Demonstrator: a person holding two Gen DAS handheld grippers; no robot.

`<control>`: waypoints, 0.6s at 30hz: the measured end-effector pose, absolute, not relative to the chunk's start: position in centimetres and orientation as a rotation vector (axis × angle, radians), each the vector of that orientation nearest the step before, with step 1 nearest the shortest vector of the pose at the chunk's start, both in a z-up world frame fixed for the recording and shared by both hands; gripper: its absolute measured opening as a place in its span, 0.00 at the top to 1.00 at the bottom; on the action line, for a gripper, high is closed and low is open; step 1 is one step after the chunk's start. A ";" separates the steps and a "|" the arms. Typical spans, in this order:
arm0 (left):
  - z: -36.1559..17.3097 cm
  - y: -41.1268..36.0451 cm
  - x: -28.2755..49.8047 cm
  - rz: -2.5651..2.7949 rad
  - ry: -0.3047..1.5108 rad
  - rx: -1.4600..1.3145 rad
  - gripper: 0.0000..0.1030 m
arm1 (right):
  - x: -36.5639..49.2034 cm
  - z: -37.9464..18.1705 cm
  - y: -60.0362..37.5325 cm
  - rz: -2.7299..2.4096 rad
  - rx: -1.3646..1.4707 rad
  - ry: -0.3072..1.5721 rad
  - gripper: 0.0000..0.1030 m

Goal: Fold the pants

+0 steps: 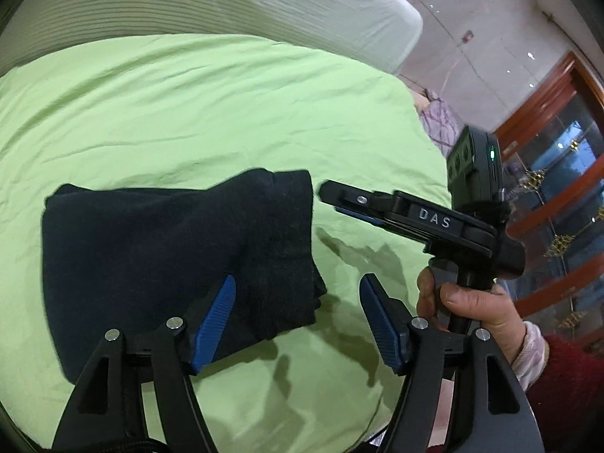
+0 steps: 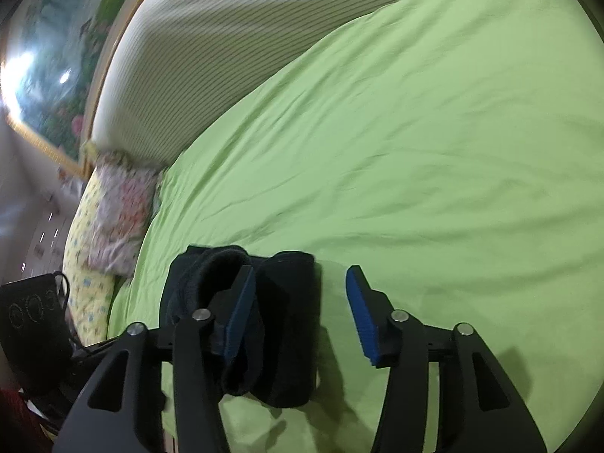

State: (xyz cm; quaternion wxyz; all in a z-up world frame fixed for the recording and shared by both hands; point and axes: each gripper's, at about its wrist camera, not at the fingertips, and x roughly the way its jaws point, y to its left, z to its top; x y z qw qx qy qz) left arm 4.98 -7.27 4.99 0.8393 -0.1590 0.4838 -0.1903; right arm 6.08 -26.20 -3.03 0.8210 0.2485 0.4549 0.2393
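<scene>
Folded dark pants (image 1: 158, 256) are seen lying beneath both spread, empty grippers (image 1: 298, 324) (image 2: 300, 311); "DAS" is read on the right one.

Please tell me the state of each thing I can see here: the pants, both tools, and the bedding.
Dark pants: folded into a compact bundle, lying on the sheet, not held.
Left tool: open, empty, above the bundle's right edge.
Right tool: open, empty, beside the bundle.
Green sheet: spread over the bed, lightly wrinkled.
Striped cover: lying along the far side.
Floral pillow: lying at the bed's edge.
</scene>
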 end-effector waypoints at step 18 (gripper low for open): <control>2.2 7.6 5.8 -0.207 1.043 -0.572 0.23 | 1.8 0.6 -19.8 0.384 0.417 0.910 0.25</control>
